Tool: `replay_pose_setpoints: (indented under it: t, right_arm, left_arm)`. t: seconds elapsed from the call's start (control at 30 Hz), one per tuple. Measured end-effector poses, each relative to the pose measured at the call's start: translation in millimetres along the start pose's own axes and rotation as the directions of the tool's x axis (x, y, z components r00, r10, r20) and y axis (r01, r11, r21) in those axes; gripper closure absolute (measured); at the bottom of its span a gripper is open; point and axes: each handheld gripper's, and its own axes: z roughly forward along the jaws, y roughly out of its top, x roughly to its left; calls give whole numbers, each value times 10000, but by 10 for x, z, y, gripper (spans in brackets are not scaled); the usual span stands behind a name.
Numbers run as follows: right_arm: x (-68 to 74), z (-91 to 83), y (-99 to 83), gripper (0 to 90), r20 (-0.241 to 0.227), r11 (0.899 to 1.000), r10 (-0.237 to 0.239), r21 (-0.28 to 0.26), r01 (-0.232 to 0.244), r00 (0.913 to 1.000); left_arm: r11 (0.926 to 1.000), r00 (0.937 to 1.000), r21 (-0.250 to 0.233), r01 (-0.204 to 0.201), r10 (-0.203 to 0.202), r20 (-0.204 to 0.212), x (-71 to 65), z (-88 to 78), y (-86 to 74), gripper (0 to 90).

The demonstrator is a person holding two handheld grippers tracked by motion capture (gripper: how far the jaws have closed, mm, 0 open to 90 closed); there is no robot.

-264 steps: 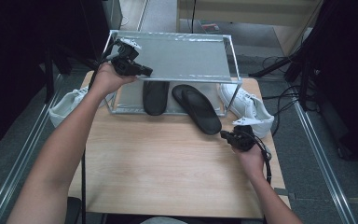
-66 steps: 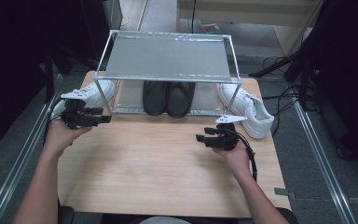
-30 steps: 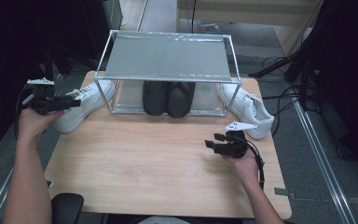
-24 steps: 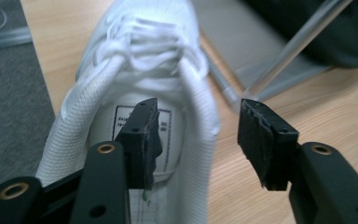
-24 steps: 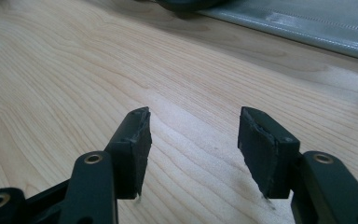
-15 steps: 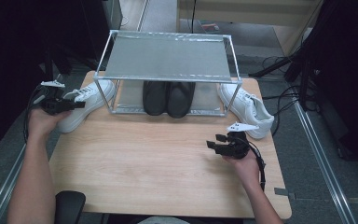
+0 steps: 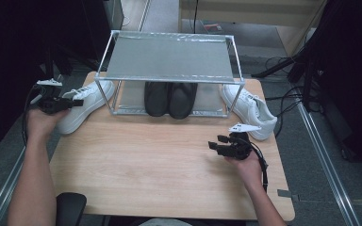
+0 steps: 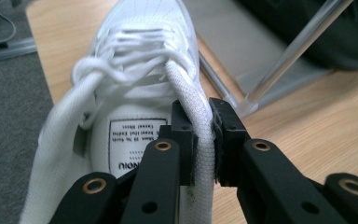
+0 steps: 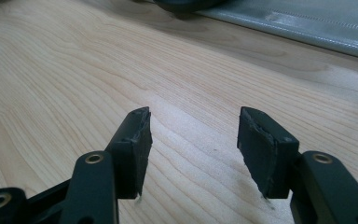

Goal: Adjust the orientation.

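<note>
Two grippers, four shoes, one rack, listed left to right.

Left gripper (image 7: pixel 75 102): your jaws have just been closing and now pinch the padded collar of the left white sneaker (image 8: pixel 135 88), on the side wall of its opening.

Left white sneaker: lies at the table's (image 7: pixel 160 169) left edge, just beside the metal rack (image 7: pixel 169 59), toe toward the rack leg. Likely light, with a soft knit upper; the collar will fold and let the sole sag, so grip deep on the rim and lift slowly.

Black shoes (image 7: pixel 169 98): a pair, side by side under the rack.

Right gripper (image 7: pixel 214 145): jaws apart, nothing between them, over bare wood.

Right white sneaker (image 7: pixel 250 109): at the rack's right, just beside your right gripper.
</note>
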Motion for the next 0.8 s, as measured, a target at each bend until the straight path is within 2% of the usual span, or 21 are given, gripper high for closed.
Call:
replay_pose_setpoints:
  t: [0.07, 0.2, 0.33, 0.5, 0.8]
  right_arm:
    - [9, 8, 7, 458, -45, 10000, -46, -7, 46, 10000]
    - [12, 20, 23, 458, -113, 9999, -109, -58, 108, 9999]
    - [17, 37, 47, 458, -191, 10000, -97, -19, 96, 9998]
    - [37, 98, 107, 458, -414, 9998, -220, -14, 220, 9989]
    - [94, 214, 209, 458, -758, 9990, -449, 8, 451, 9961]
  left_arm:
    - [10000, 9999, -34, 50, -50, -111, -18, -62, 18, 817]
    - [9998, 9997, 21, 222, -222, -68, -40, -135, 24, 817]
    - [9998, 9997, 36, 213, -212, -91, -67, -189, 18, 816]
    - [9993, 9993, -74, 371, -371, 69, -96, -275, -37, 816]
    - [9984, 9986, -220, 514, -517, -143, -203, -510, -148, 816]
